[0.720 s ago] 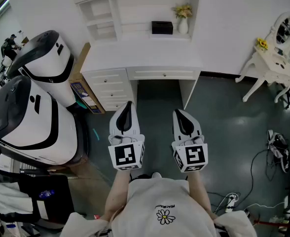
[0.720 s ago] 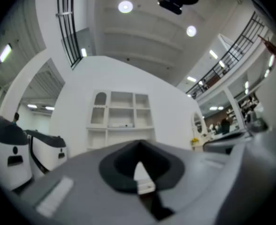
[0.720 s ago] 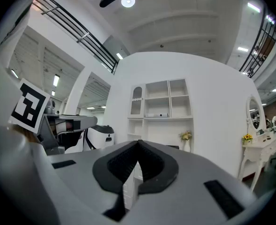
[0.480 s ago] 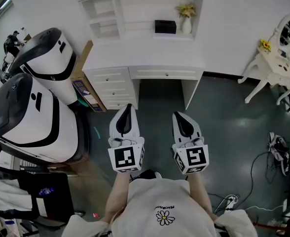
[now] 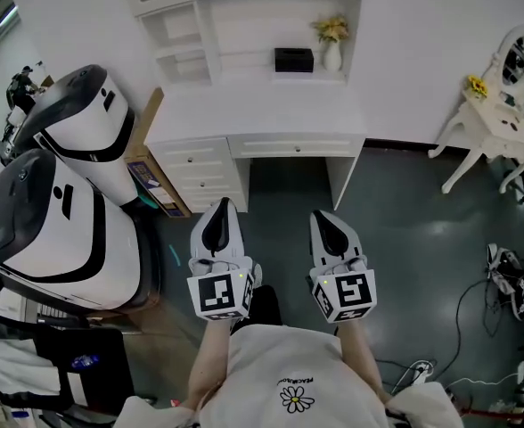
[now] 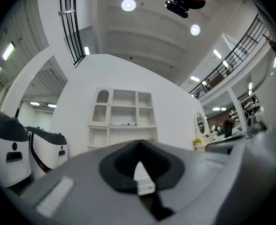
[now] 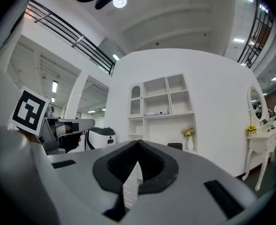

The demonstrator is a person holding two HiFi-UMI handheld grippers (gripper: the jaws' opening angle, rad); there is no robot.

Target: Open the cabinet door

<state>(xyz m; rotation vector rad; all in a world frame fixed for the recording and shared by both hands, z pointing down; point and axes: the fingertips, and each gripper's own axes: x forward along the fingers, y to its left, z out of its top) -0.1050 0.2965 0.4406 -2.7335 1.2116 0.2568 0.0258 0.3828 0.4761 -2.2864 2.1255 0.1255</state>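
- left claw (image 5: pixel 222 210): clenched, tips meeting, nothing between them (its own view shows only the pads pressed together at the front)
- right claw (image 5: pixel 324 221): clenched too, empty, held about level
- claw positions: side by side, near each other but not touching, both over the dark floor (image 5: pixel 405 203) in front of the knee gap under the worktop
- marker cubes: one at the back end of each claw, left (image 5: pixel 220 294), right (image 5: pixel 345 294)
- person: torso in a white shirt (image 5: pixel 289 377) at the bottom edge of the head view, arms reaching forward
- cabinet (image 5: pixel 244 25): white shelf unit standing on the back of a white worktop (image 5: pixel 262 105), against the white wall
- cabinet door (image 7: pixel 135 100): arched-top panel in the upper left of the shelf unit, looks closed, well apart from both claws
- drawers (image 5: pixel 195 168): stack under the left end of the worktop, all pushed in
- black box (image 5: pixel 293 59): on the shelf above the worktop, just beside the vase
- vase (image 5: pixel 331 53): white, upright, yellow flowers in it
- machines (image 5: pixel 57 230): two big white-and-black units to the left of the worktop
- dressing table (image 5: pixel 489 105): white, with an oval mirror, off to the right
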